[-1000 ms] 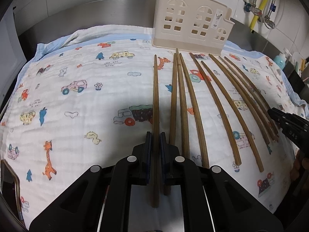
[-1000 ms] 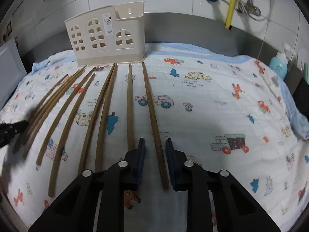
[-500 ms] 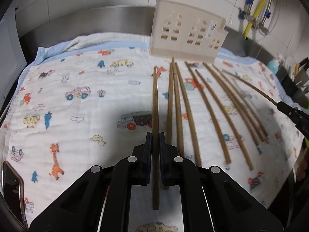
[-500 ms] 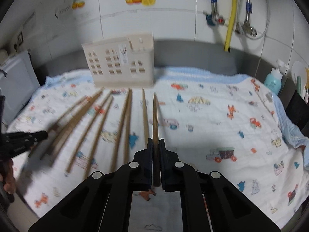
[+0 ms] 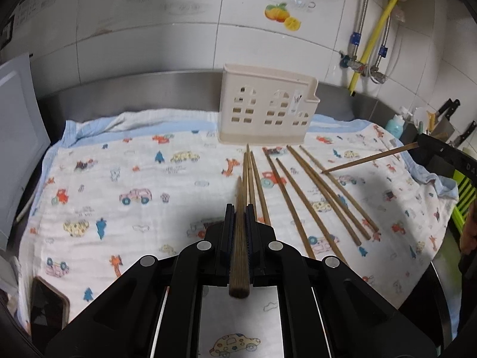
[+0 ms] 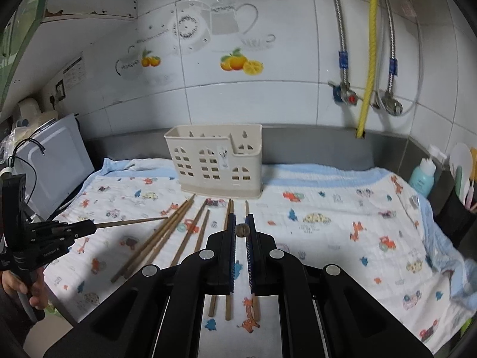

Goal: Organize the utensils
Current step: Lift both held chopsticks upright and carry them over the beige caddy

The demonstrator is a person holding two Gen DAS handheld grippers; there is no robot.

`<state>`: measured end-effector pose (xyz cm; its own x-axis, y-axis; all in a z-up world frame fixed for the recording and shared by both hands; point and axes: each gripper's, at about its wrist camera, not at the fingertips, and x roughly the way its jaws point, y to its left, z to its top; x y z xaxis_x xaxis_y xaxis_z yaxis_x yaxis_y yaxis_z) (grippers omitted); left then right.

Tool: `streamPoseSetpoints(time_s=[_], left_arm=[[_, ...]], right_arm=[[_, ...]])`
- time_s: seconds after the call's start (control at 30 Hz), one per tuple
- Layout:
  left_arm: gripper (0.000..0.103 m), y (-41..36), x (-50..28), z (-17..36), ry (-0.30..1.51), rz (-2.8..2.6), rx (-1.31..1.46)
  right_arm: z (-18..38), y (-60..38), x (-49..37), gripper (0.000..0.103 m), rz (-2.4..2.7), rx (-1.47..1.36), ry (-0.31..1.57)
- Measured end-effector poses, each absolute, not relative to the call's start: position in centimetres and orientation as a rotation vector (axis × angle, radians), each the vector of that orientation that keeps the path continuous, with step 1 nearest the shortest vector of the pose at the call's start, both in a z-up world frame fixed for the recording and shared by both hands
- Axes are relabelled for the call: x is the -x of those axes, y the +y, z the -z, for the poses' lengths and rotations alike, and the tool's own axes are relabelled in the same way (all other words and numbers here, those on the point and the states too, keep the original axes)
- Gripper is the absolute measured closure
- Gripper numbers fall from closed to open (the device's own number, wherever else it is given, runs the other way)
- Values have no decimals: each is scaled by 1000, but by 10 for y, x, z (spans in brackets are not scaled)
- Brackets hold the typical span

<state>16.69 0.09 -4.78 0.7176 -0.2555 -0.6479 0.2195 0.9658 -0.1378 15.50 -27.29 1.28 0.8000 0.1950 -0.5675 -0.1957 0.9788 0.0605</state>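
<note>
Both grippers are clamped shut, each on a single wooden chopstick. At the lower centre of the left wrist view, the left gripper (image 5: 240, 211) pinches its chopstick (image 5: 239, 238) between the blue pads, the stick running lengthways along the fingers, its thick butt toward the camera and its thin tip aimed at the holder. In the right wrist view, the right gripper (image 6: 241, 226) holds its own chopstick (image 6: 242, 230) end-on, so only the round butt shows between the fingertips. Each gripper tilts downward over the cloth, raised clear of it. At the left edge of the right view a hand (image 6: 18, 283) grips the left tool's handle, its stick poking rightward.

Six loose chopsticks (image 5: 316, 191) lie on the cloth at centre right of the left view, fanned out from the holder's base; with the two held, that makes eight. One cream utensil holder (image 5: 268, 110), cut with house-window holes, stands upright at upper centre against the steel backsplash. One cartoon-print cloth (image 5: 119, 185) covers the counter. One dark phone (image 5: 47, 307) lies at lower left.
</note>
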Motion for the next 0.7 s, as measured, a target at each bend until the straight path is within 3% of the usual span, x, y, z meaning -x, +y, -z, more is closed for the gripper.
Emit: streamPoseSetpoints(time_s=[0.7], left_arm=[[97, -19, -219, -32, 664, 330, -28]], right_arm=[[-134, -267, -245, 97, -272, 85, 553]])
